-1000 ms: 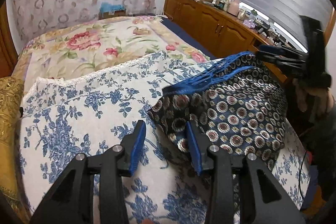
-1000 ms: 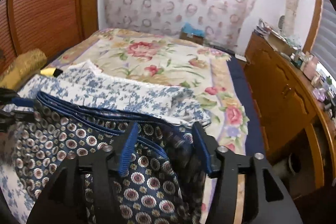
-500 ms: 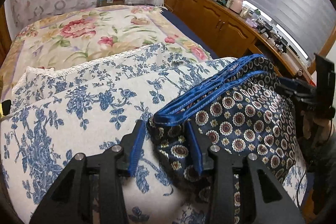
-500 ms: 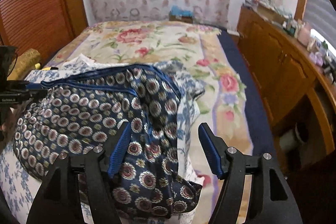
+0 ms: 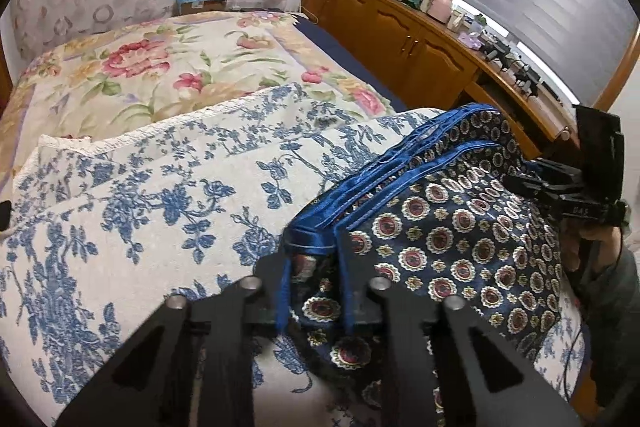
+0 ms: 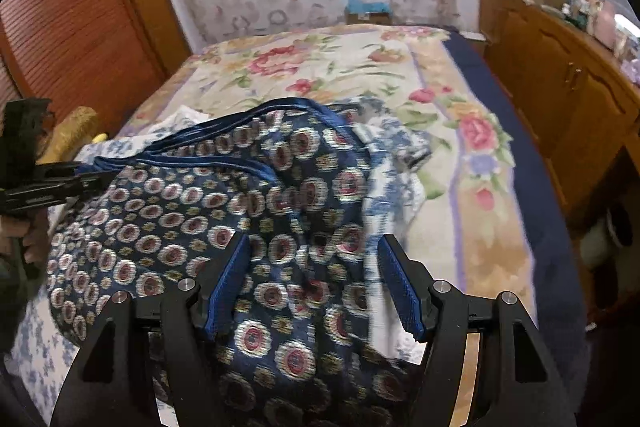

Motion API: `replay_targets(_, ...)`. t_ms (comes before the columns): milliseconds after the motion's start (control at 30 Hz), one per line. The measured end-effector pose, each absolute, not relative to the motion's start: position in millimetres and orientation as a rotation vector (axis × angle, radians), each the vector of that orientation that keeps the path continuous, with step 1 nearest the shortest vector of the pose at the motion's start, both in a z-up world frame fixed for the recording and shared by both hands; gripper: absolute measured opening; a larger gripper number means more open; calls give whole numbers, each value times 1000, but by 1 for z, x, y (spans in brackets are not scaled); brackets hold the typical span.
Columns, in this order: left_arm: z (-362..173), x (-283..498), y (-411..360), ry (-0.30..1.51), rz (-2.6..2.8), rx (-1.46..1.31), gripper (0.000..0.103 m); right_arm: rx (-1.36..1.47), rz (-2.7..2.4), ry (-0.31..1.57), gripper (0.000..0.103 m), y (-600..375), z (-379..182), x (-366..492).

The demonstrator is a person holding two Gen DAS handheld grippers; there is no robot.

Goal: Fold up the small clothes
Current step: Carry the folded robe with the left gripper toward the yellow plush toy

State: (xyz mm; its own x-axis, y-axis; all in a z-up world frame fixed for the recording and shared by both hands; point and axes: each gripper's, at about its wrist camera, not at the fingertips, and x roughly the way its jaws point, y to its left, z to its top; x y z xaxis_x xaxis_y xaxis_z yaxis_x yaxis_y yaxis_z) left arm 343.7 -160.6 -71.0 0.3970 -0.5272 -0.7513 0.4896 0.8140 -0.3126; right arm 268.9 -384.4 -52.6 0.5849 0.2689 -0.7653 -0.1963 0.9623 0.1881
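The garment is a pair of dark navy shorts point(image 5: 460, 227) with a medallion print and a bright blue waistband, lying on a blue-and-white floral cloth point(image 5: 160, 195) on the bed. My left gripper point(image 5: 314, 287) is shut on the waistband corner. In the right wrist view the shorts point(image 6: 240, 203) lie bunched under my right gripper point(image 6: 314, 285), which is open, its jaws wide apart above the fabric. The right gripper also shows at the right edge of the left wrist view point(image 5: 568, 195). The left gripper shows at the left of the right wrist view point(image 6: 52, 183).
A floral bedspread point(image 5: 160, 67) covers the far part of the bed. A wooden cabinet point(image 5: 420, 43) with clutter on top runs along the right. A wooden slatted panel point(image 6: 72, 27) and a yellow cushion point(image 6: 72, 131) stand at the left.
My right gripper has opened and let go of the shorts, which dropped onto the bed. My left gripper has closed on the waistband corner and moved in closer.
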Motion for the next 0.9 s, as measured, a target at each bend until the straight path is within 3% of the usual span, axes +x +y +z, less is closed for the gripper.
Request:
replay_targets(267,-71,343,-161,967,-636,-47,11,54,318,916,56,-365,-56,272)
replay_targets(367,-71,342,-163,964,-641,-31,11,61,330,916,36,-365,-58,273)
replay_targets(467,-69,338,-164,960,-665,-28,3,70,371,919,13,-362,-57,269)
replay_targets(500,-64,334,-163,937,-669,-28,2,66,379,912,10,-361,-56,267)
replay_targets(900,26,267,-127,671,-632,-8,2,56,397,703,5,-340,18,232)
